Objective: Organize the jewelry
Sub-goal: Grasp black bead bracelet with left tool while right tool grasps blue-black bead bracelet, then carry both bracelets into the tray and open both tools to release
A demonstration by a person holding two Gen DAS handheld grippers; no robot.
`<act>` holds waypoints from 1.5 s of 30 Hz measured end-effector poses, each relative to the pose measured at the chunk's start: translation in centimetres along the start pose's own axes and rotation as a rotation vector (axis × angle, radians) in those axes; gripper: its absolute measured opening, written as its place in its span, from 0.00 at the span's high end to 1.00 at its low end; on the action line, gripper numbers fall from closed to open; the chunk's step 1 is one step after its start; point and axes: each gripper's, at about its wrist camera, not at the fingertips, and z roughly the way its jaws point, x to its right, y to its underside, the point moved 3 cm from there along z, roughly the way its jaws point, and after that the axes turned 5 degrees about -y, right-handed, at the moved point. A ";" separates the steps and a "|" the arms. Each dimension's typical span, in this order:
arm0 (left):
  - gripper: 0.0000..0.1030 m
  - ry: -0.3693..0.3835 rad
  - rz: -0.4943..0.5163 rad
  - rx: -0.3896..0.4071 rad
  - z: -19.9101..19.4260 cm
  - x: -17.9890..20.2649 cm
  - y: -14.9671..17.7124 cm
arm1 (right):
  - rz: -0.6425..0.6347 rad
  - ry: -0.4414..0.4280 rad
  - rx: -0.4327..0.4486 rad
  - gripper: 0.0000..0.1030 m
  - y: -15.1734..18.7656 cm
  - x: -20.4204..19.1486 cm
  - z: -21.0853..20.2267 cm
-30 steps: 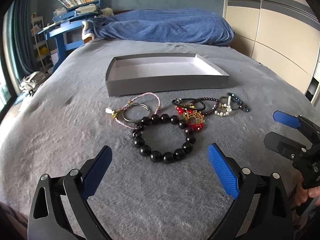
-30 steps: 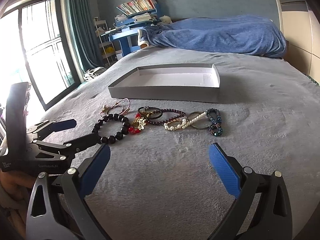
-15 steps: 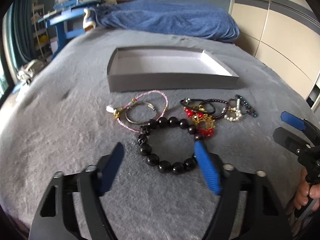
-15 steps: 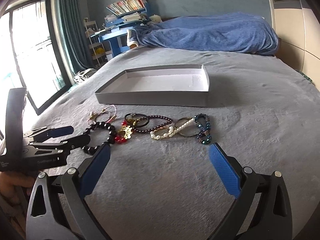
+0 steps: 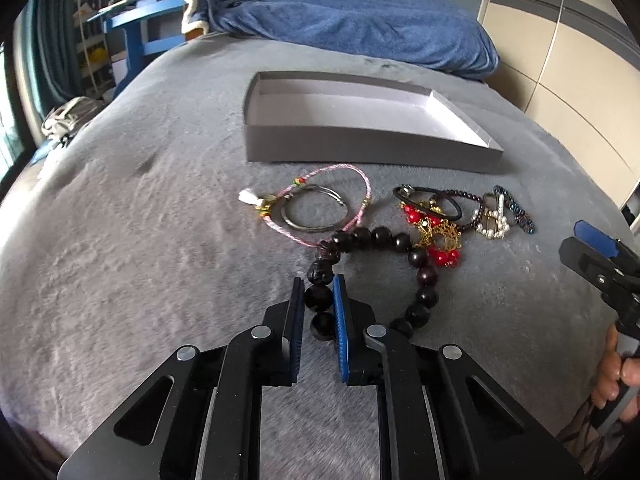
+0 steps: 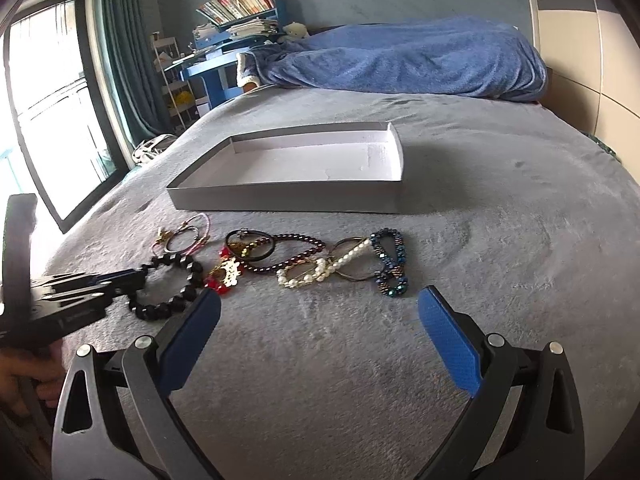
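My left gripper [image 5: 318, 286] is shut on the near left side of a black bead bracelet [image 5: 400, 242] that lies on the grey bed cover; it also shows in the right wrist view [image 6: 166, 286]. Behind it lie a pink cord bracelet [image 5: 354, 168], a red and gold piece [image 5: 438, 236], a pearl bracelet [image 6: 320, 270] and a dark blue beaded bracelet [image 6: 390, 260]. An empty grey box [image 5: 360, 146] stands beyond them. My right gripper [image 6: 320, 314] is open and empty, just in front of the pearl bracelet.
A blue blanket [image 6: 408, 58] is heaped at the far end of the bed. A blue desk with books [image 6: 224, 60] stands at the back left, by a window [image 6: 48, 132]. A pale wardrobe [image 5: 568, 32] is on the right.
My left gripper has moved forward and down and closed on the black bead bracelet. My right gripper has moved a little closer to the jewelry and stays open.
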 end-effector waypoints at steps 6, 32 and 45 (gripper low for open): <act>0.86 -0.025 -0.022 0.011 -1.8 -1.2 -0.1 | 0.034 0.018 -0.013 0.17 -0.4 1.3 0.6; 0.86 -0.005 0.027 -0.029 -0.3 -0.7 0.5 | 0.056 0.076 -0.138 0.93 -1.1 4.6 4.3; 0.86 0.125 0.116 0.123 -5.7 2.0 -6.3 | 0.064 -0.012 0.017 0.93 -6.8 3.4 0.8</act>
